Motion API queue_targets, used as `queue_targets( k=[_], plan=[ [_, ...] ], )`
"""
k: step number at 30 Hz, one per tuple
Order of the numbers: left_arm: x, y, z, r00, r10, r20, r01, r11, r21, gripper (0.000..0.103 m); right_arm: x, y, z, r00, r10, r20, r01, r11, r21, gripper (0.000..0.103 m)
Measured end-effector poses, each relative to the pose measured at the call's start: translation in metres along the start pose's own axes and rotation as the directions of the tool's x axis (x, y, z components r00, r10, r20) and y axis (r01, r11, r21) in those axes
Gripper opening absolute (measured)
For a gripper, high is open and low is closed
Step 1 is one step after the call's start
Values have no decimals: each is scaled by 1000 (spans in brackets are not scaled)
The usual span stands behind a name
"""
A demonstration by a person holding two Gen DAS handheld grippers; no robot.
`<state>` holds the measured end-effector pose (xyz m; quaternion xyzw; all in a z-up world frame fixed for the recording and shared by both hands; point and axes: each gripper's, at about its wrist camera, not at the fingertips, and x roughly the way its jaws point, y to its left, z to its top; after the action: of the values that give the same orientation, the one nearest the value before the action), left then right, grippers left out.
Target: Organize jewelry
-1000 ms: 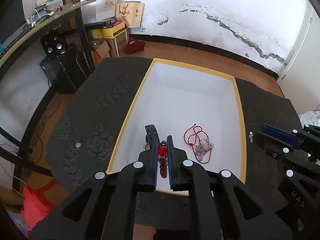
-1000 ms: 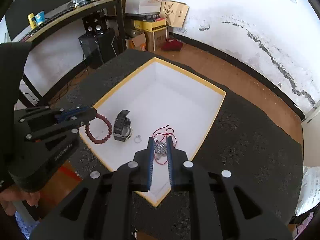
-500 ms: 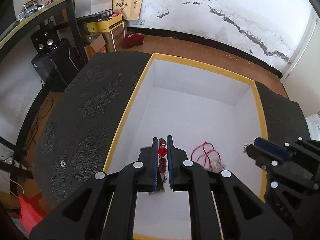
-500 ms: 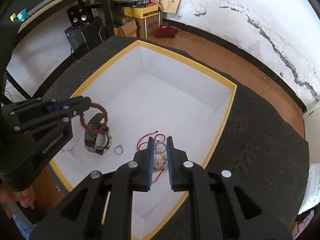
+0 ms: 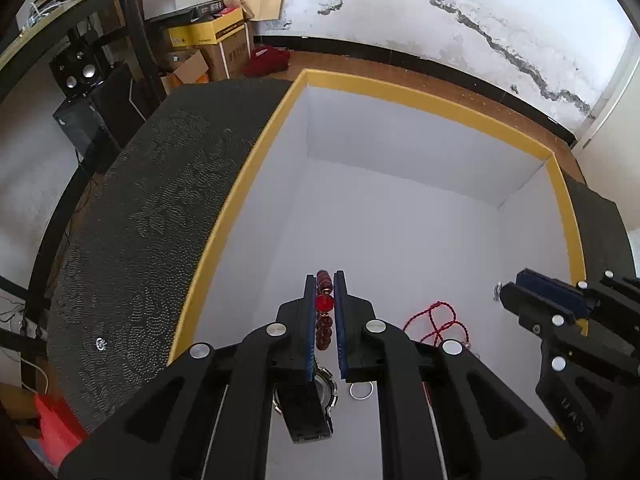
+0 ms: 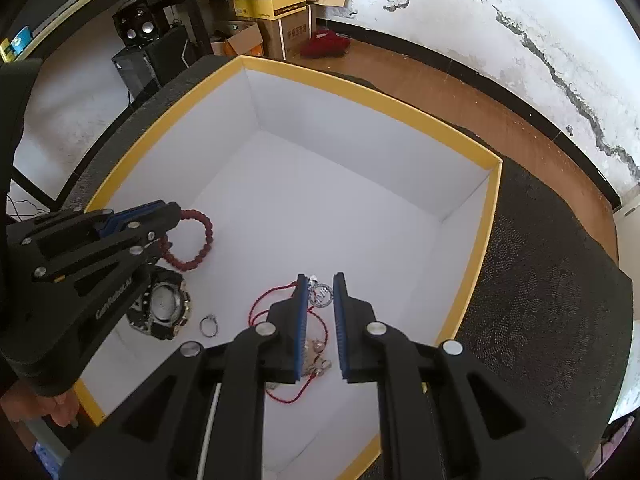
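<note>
My left gripper (image 5: 324,285) is shut on a dark red bead bracelet (image 5: 324,312) and holds it over the near left part of a white box with a yellow rim (image 5: 424,100). In the right wrist view the bracelet (image 6: 195,240) hangs from the left gripper (image 6: 172,216). A black watch (image 6: 160,308), a small silver ring (image 6: 209,325) and a red cord necklace with silver charms (image 6: 276,308) lie on the box floor. My right gripper (image 6: 321,282) hovers above the necklace with a narrow gap between its fingers, a silver charm (image 6: 322,294) seen between them.
The box (image 6: 372,92) sits on a black textured mat (image 5: 140,216). A small silver piece (image 5: 101,345) lies on the mat left of the box. A shelf with cardboard boxes (image 5: 208,36) and speakers (image 5: 80,76) stands at the back left.
Both grippers have moved forward and lower into the box. The left one still carries the bracelet, now past the watch. The right one has dropped closer to the necklace.
</note>
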<state>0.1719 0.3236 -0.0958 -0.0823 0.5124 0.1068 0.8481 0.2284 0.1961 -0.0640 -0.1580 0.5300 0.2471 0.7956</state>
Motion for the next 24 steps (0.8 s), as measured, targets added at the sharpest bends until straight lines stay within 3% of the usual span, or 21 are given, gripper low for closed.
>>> queue_targets(
  k=[12, 14, 16, 17, 19, 21, 24],
  plan=[
    [-2, 0, -1, 1000, 7, -8, -7, 1000, -1, 10, -8, -4, 2, 1000, -13, 18, 13, 1000, 8, 13],
    [-4, 1, 0, 1000, 14, -14, -14, 1000, -8, 17, -12, -6, 2, 1000, -3, 21, 2, 1000, 19, 13],
    [-11, 2, -1, 1000, 7, -6, -7, 1000, -20, 61, -16, -8, 2, 1000, 14, 23, -15, 999, 28, 15],
    [-14, 1, -2, 1000, 7, 2, -7, 1000, -21, 66, -19, -11, 1, 999, 13, 29, -14, 999, 32, 18],
    [-23, -1, -3, 1000, 16, 20, -15, 1000, -16, 66, -25, -12, 2, 999, 30, 42, -31, 999, 33, 43],
    [-28, 1, -4, 1000, 19, 22, -18, 1000, -23, 66, -31, -12, 2, 998, 25, 53, -27, 999, 40, 51],
    [-36, 7, -4, 1000, 13, 23, -12, 999, -46, 68, -40, -10, 0, 998, 25, 53, -26, 999, 34, 52]
  ],
)
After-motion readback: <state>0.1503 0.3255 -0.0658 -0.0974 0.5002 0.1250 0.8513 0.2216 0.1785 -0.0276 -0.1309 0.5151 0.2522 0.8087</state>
